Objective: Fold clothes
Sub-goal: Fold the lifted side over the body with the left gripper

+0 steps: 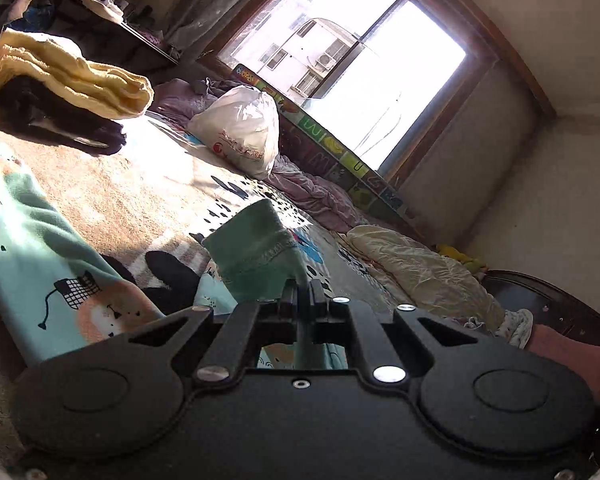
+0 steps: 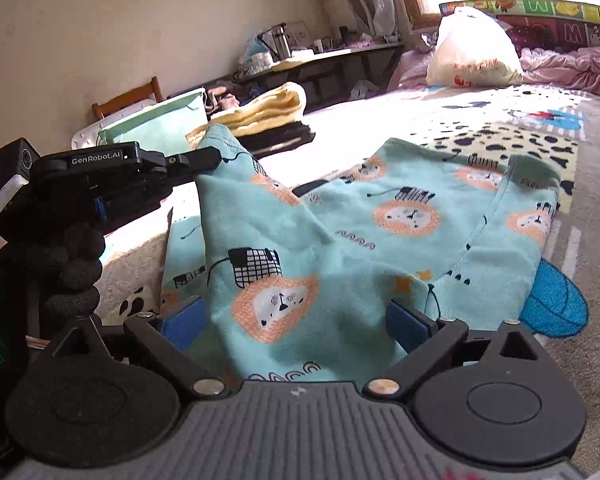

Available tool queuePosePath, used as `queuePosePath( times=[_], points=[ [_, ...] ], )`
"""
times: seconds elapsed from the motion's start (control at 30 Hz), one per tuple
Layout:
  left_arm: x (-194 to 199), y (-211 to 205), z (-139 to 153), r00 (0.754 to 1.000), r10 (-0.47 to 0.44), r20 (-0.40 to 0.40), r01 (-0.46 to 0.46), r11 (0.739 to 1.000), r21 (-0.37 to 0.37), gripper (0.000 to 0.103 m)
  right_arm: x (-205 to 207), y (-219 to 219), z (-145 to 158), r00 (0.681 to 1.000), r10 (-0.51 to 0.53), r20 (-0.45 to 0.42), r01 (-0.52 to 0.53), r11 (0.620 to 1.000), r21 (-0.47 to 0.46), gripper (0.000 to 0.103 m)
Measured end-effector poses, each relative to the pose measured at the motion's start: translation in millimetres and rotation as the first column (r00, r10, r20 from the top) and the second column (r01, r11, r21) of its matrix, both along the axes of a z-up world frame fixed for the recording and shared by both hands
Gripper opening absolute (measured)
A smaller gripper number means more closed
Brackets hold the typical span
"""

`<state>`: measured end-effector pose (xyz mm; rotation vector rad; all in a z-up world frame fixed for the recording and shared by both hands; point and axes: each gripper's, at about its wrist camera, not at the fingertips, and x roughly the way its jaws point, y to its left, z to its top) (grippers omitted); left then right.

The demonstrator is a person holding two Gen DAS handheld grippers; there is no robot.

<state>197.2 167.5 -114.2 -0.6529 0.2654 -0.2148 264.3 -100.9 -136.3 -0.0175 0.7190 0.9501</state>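
Left wrist view: left gripper [image 1: 303,285] fingers clamp the mint lion-print fleece garment's [image 2: 400,216] cuff, lifting it for folding; right gripper [image 2: 296,320] fingers stand apart around the cloth.

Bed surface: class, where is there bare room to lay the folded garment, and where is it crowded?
Free: the sunlit blanket between the yellow-and-black folded stack and the white plastic bag. Crowded: the near side, where the lion-print garment spreads, and the far edge with rumpled pink bedding.
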Motion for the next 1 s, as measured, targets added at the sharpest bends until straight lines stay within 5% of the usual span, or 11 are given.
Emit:
queuePosePath(
  times=[0.1, 0.27, 0.37, 0.57, 0.77, 1.0],
  points=[
    [4.2, 14.0, -15.0, 0.999, 0.018, -0.051, -0.021, 0.999, -0.050, 0.004, -14.1, 13.2, 1.4, 0.995, 0.069, 0.078, -0.060, 0.991, -0.119, 0.097],
    [3.3, 23.7, -14.8, 0.999, 0.004, -0.046, -0.010, 0.993, -0.116, 0.004, -16.4, 14.5, 27.7, 0.985, 0.062, 0.161, -0.058, 0.998, -0.030, 0.096],
    [-1.7, 24.0, -6.7, 1.000, -0.021, -0.004, 0.020, 0.991, -0.129, 0.004, 2.4, 34.2, 8.7, 0.994, 0.092, 0.061, -0.080, 0.981, -0.177, 0.098],
    [-4.8, 12.7, 21.2, 0.987, -0.087, 0.136, 0.103, 0.988, -0.116, 0.004, -8.7, 4.9, 14.4, 0.998, 0.006, 0.070, -0.002, 0.998, -0.057, 0.099],
    [21.7, -34.9, 40.8, 0.971, -0.155, 0.179, 0.171, 0.982, -0.077, 0.004, -49.1, -24.7, 8.3, 0.996, -0.062, 0.068, 0.060, 0.998, 0.036, 0.099],
    [66.9, -101.1, 48.9, 0.958, -0.224, 0.176, 0.225, 0.974, 0.015, 0.004, -83.4, -20.3, -4.7, 0.990, 0.008, 0.141, -0.001, 0.999, -0.046, 0.099]
  ],
)
